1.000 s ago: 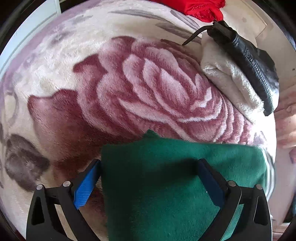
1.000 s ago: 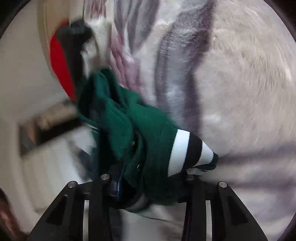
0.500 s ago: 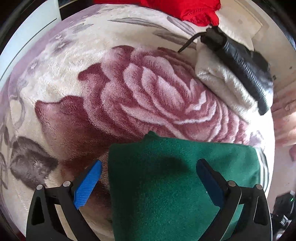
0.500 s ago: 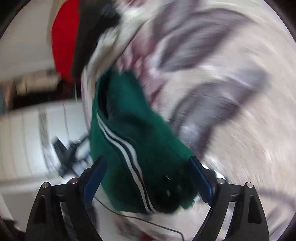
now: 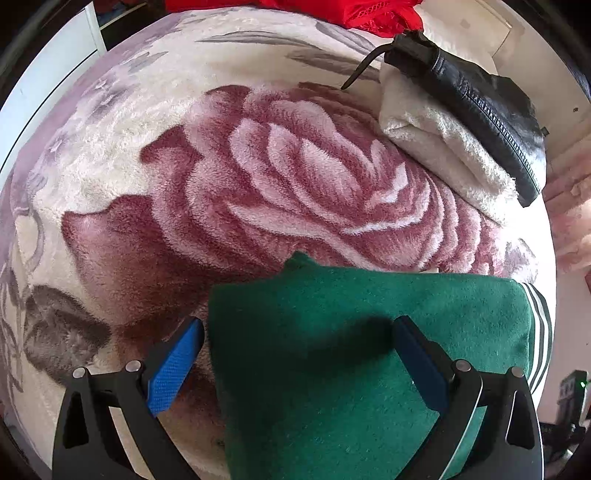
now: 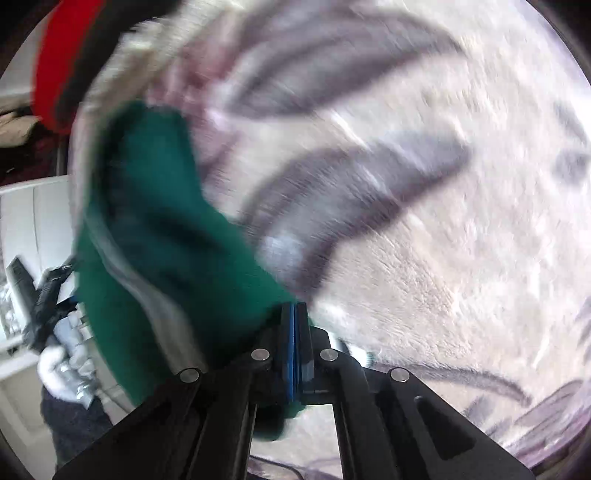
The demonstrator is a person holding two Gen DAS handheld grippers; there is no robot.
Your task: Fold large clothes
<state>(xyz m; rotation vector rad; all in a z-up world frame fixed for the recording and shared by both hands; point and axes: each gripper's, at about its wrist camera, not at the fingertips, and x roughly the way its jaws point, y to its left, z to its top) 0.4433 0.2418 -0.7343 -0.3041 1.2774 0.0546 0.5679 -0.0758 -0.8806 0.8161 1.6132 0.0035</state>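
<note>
Change: since a second ago the right gripper [image 6: 294, 325] has been swung and closed; its pads, then wide apart around the green garment [image 5: 362, 354], are now pressed together. The left view is barely altered.
Right gripper: its blue pads are being held flat against each other, a fold of the green garment [image 6: 155, 236] being bunched just beside and under them. Whether cloth is being pinched between the pads cannot be told; the right view is blurred.
Left gripper [image 5: 295, 354]: its jaws are being held wide apart, pointing steeply down, nothing being gripped. One blue pad [image 5: 173, 369] is being kept just off the garment's left edge; the other is lying over the cloth.
Green garment: it is lying folded on the near part of the blanket [image 5: 280, 177], striped trim [image 5: 539, 325] showing at its right edge.
Blanket: a plush rose print is being shown, spread under everything.
Far right: a folded white fleece [image 5: 443, 147] is lying on the blanket, with a black leather piece [image 5: 484, 107] resting on it.
Far edge: red cloth [image 5: 354, 11] is lying beyond the blanket.
</note>
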